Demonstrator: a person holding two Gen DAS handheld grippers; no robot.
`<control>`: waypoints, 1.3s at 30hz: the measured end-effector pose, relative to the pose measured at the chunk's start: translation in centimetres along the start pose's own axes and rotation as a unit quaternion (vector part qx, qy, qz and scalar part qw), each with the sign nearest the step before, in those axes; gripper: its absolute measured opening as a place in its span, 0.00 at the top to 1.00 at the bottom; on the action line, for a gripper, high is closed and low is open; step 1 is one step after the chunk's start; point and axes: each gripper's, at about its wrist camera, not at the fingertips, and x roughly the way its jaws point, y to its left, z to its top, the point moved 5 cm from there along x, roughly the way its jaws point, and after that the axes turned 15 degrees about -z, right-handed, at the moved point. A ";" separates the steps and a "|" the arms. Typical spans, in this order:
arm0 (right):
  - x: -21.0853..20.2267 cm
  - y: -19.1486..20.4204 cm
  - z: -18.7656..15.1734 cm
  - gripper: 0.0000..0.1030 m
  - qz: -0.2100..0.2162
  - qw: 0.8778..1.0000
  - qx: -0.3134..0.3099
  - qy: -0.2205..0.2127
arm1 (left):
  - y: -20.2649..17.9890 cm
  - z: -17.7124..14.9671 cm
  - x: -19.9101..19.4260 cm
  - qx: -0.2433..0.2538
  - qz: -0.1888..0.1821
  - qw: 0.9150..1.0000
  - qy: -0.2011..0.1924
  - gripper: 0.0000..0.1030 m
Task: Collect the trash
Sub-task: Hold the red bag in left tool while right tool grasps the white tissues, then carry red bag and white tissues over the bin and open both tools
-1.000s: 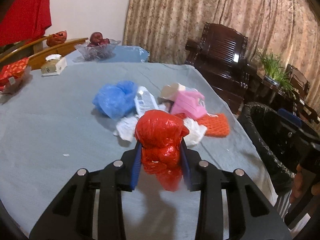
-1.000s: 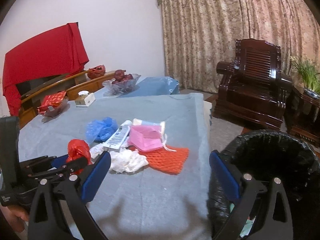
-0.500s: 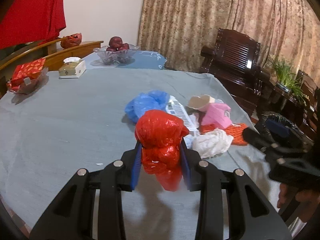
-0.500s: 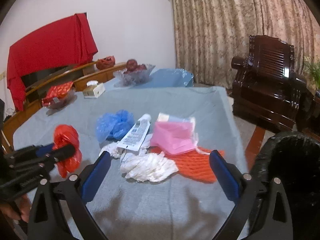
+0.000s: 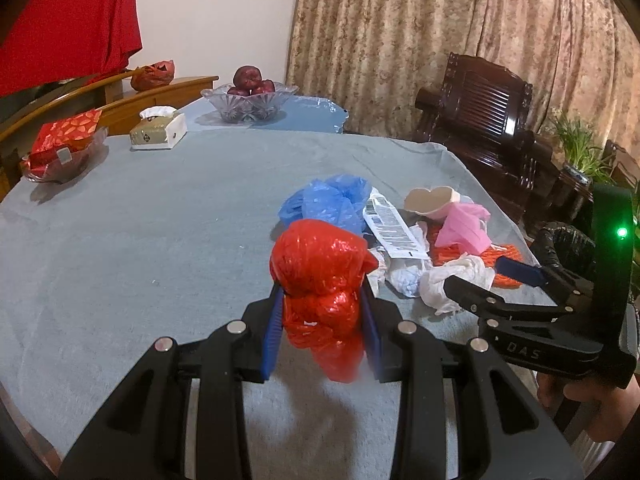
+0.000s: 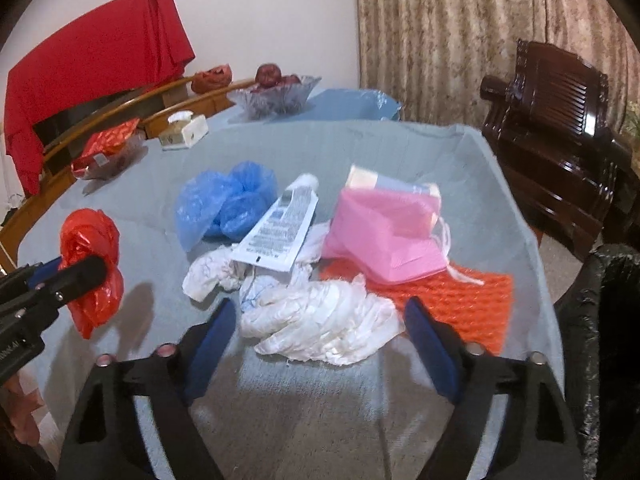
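Note:
My left gripper (image 5: 322, 300) is shut on a crumpled red plastic bag (image 5: 320, 276), held above the grey tablecloth; the bag also shows in the right wrist view (image 6: 90, 256). My right gripper (image 6: 320, 320) is open, its jaws on either side of a crumpled white plastic bag (image 6: 324, 324) on the table. Behind it lie a white tube (image 6: 280, 228), a blue plastic bag (image 6: 224, 204), a pink pouch (image 6: 380, 236) and an orange foam net (image 6: 452, 296). A black-lined trash bin (image 6: 604, 320) stands at the table's right edge.
A glass fruit bowl (image 5: 250, 98), a tissue box (image 5: 160, 132) and a dish with a red packet (image 5: 64, 148) sit at the far side of the table. A dark wooden armchair (image 5: 484, 108) and a potted plant (image 5: 580, 152) stand to the right.
My right gripper moved from over the bin toward the table and now straddles the white bag. My left gripper swung left, still holding the red bag.

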 end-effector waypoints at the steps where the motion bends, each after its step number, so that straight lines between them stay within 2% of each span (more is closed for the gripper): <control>1: 0.2 0.1 -0.1 0.29 0.003 1.000 -0.001 0.005 | 0.0 0.0 0.1 0.000 -0.001 1.000 0.001 0.68; 9: 0.1 0.4 -0.6 0.67 0.020 1.000 -0.014 0.014 | -0.6 0.0 0.3 0.003 -0.005 1.000 0.004 0.68; 14: -0.5 0.1 -0.8 0.78 0.029 0.999 -0.016 0.012 | -1.3 0.3 0.2 0.010 -0.008 1.000 0.004 0.68; 29: -6.1 -3.1 0.9 0.79 0.036 0.999 0.017 -0.035 | -4.8 1.8 -0.9 0.032 -0.026 0.999 -0.014 0.68; 39: -11.3 -7.0 2.3 0.79 0.021 0.995 0.042 -0.083 | -9.3 3.1 -2.1 0.056 -0.051 0.997 -0.033 0.68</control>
